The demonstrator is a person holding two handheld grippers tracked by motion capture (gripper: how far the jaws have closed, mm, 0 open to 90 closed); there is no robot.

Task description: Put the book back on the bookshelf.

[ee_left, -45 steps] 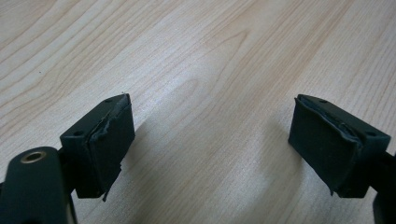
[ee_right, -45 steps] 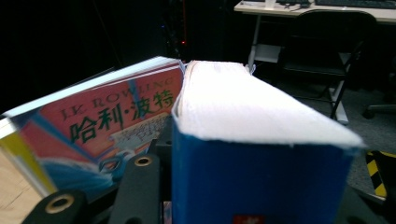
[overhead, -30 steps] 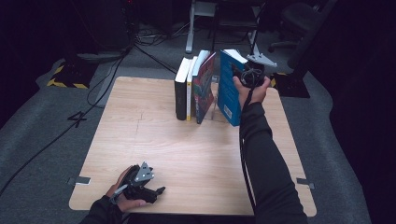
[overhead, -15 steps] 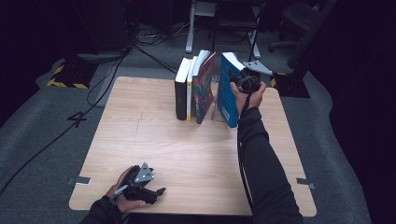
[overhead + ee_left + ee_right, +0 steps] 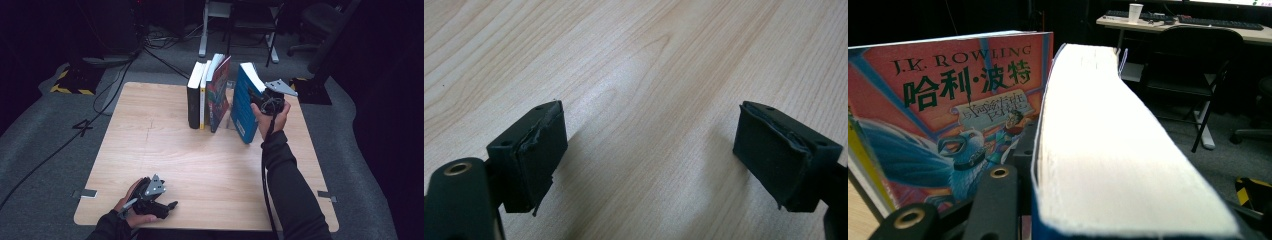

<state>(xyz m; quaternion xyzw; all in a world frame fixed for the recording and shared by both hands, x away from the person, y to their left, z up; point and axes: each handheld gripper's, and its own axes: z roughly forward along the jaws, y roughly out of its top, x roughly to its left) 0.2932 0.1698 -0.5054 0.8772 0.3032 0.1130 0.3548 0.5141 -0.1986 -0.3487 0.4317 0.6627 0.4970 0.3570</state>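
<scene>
Blue book (image 5: 243, 107): upright, tilted slightly, standing on the table (image 5: 165, 150) at about 1 o'clock from its centre. Right gripper (image 5: 263, 100) is clamped on its upper page edge (image 5: 1108, 145), jaws narrowed to the book's thickness.

Row of books (image 5: 206, 95): upright at 12 o'clock, near the far edge; black-spined volume outermost, illustrated cover (image 5: 948, 110) facing the blue book. A narrow gap separates the two; nothing stands in it that can be made out.

Left gripper (image 5: 165, 206): rests at 7 o'clock, just inside the near edge, jaws wide with only bare wood between the pads (image 5: 541, 150).

Open room: the middle and the whole 9 o'clock side of the tabletop.
</scene>
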